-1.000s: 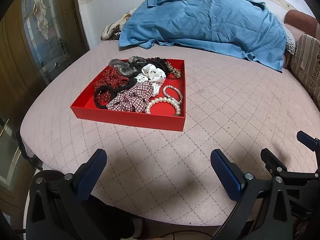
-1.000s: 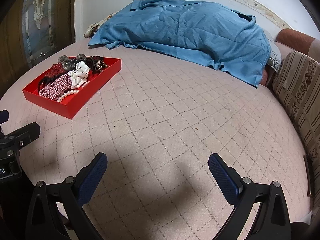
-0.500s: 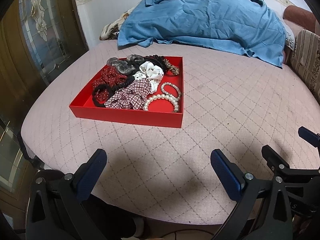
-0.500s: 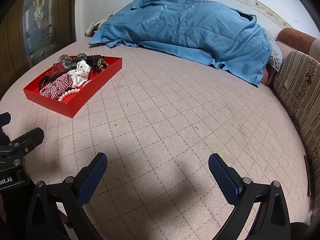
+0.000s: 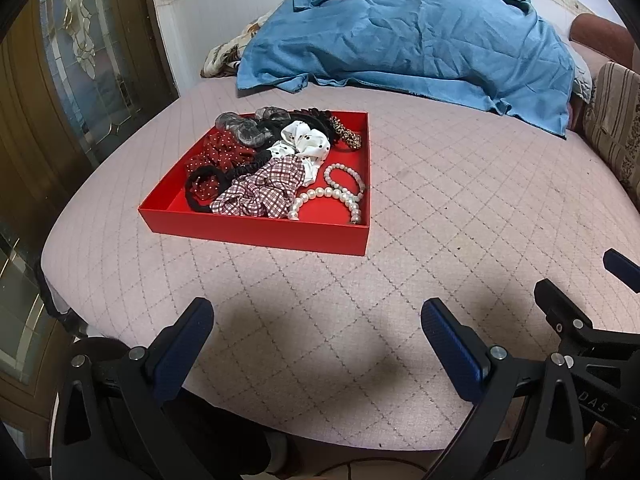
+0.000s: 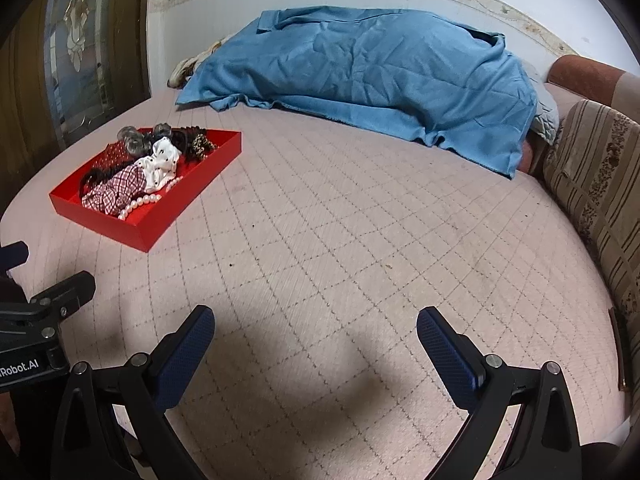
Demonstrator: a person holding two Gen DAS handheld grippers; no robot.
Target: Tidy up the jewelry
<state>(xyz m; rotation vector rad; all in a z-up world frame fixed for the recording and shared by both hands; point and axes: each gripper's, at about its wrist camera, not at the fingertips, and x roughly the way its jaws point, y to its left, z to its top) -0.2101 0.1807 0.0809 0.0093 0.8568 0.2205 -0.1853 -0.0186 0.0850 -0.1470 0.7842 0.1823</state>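
A shallow red tray (image 5: 256, 232) (image 6: 160, 229) rests on the pink quilted bed. It holds several fabric scrunchies: a plaid one (image 5: 264, 194) (image 6: 118, 186), a white dotted one (image 5: 306, 144) (image 6: 162, 162) and a red dotted one (image 5: 224, 152). Two pearl bracelets (image 5: 340, 196) lie in its near right corner. My left gripper (image 5: 316, 320) is open, well short of the tray's front wall, with nothing between its fingers. My right gripper (image 6: 314, 326) is open over bare quilt, far right of the tray.
A crumpled blue cloth (image 5: 408, 44) (image 6: 368, 76) covers the far end of the bed. A striped cushion (image 6: 600, 184) lines the right side. A glazed wooden door (image 5: 68, 64) stands to the left. The right gripper's body (image 5: 580, 336) shows at the left view's right edge.
Both grippers have drifted slightly; the tray sits a little lower and nearer in the left wrist view. Jaws stay open and nothing in the tray has moved.
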